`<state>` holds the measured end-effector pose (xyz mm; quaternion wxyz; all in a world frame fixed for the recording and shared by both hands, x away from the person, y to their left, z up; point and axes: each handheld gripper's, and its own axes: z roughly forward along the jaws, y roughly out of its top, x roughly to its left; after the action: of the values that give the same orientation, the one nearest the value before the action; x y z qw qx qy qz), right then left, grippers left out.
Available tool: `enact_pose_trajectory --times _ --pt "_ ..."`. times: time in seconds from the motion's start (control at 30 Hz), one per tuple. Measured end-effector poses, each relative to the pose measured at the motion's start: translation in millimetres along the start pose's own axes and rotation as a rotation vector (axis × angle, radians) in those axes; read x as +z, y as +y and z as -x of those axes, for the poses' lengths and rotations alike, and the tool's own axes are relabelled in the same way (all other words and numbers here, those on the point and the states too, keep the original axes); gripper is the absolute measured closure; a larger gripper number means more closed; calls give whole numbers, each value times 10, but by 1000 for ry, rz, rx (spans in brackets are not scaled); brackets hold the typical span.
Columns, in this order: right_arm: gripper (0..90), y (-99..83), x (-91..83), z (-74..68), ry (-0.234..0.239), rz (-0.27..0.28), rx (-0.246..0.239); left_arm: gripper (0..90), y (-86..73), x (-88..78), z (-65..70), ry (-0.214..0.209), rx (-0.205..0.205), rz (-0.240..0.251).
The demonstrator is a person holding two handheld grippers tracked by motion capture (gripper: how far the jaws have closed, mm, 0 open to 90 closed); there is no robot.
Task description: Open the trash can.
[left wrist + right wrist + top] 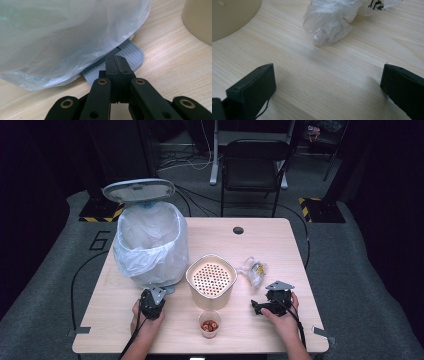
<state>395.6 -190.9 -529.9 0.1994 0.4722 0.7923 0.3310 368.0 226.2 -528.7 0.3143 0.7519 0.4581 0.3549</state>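
A bin [150, 245] lined with a clear plastic bag stands at the table's left, with its grey lid [139, 189] raised behind it. Its ribbed grey pedal [130, 53] sticks out from under the bag. My left gripper [117, 60] is shut with nothing between the jaws, its tips down on the pedal; the high view shows this gripper [158, 293] at the bin's front. My right gripper [328, 75] is open just above the bare wood, a short way from a crumpled clear wrapper [332, 22]. From above, the right gripper [270, 296] sits below the wrapper [253, 269].
A cream container [211, 280] with a perforated top stands mid-table, and a small cup [209, 325] of reddish pieces sits in front of it near the table's front edge. A black chair [255, 167] stands beyond the far edge.
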Motion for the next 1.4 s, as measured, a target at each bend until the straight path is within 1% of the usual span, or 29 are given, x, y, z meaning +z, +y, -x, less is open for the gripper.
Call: enact_pose_trajectory --times 0.07,0.2,0.27,0.3,0.33,0.4,0.47,0.5,0.57,0.63,0.67,0.73,0.77,0.83,0.87,1.0,1.1,1.13,1.2,1.27,1.3,1.4 --pt "0 -1 1 0 0 3 0 895 1 -1 -2 -3 -4 -1" --pt "0 1 0 -1 5 0 4 896 -2 3 10 10 3 6" --pt "10 5 -5 1 1 -2 0 896 0 0 3 1 0 1" --pt "27 11 -10 7 0 -5 -8 895 0 0 -2 -1 -3 2" --pt "59 19 -19 -1 -1 -7 9 895 0 -3 -10 -4 -5 -1" --pt "157 23 -54 14 0 -7 8 895 1 -1 -22 -9 -8 1" --pt "156 30 -87 33 -7 1 9 894 0 0 -18 -6 -8 3" --pt "156 35 -102 28 -17 14 24 895 0 -5 -20 -8 -1 -4" --pt "155 51 -145 47 -21 22 23 895 1 -1 -24 -9 -5 1" --pt "150 86 -190 51 -25 36 44 895 -2 5 -20 -7 -14 10" --pt "143 113 -211 47 -27 37 57 895 0 -1 -21 -8 -6 1" --pt "143 177 -249 51 -24 38 53 895 -2 2 -9 -6 -13 6" --pt "143 215 -258 54 -27 41 36 895 -2 2 -9 -6 -11 5" --pt "144 299 -270 53 -35 43 23 895 -2 2 -13 -5 -10 7" --pt "144 344 -269 71 -37 46 7 894 1 -2 -17 -9 -11 1" --pt "146 528 -223 92 -31 72 14 895 0 -1 -15 -8 -11 1" --pt "151 640 -143 102 -33 71 8 895 0 -2 -17 -8 -11 1" --pt "160 669 -109 109 -34 70 4 895 0 -1 -16 -8 -10 1" --pt "191 717 -54 118 -40 72 11 895 -2 3 -11 -4 -11 7" --pt "209 763 -6 114 -34 81 38 895 0 0 -20 -8 -9 2" --pt "229 782 9 110 -29 91 37 895 -1 1 -22 -7 -10 4" --pt "253 845 40 71 -37 103 22 895 0 -1 -22 -8 -8 2"
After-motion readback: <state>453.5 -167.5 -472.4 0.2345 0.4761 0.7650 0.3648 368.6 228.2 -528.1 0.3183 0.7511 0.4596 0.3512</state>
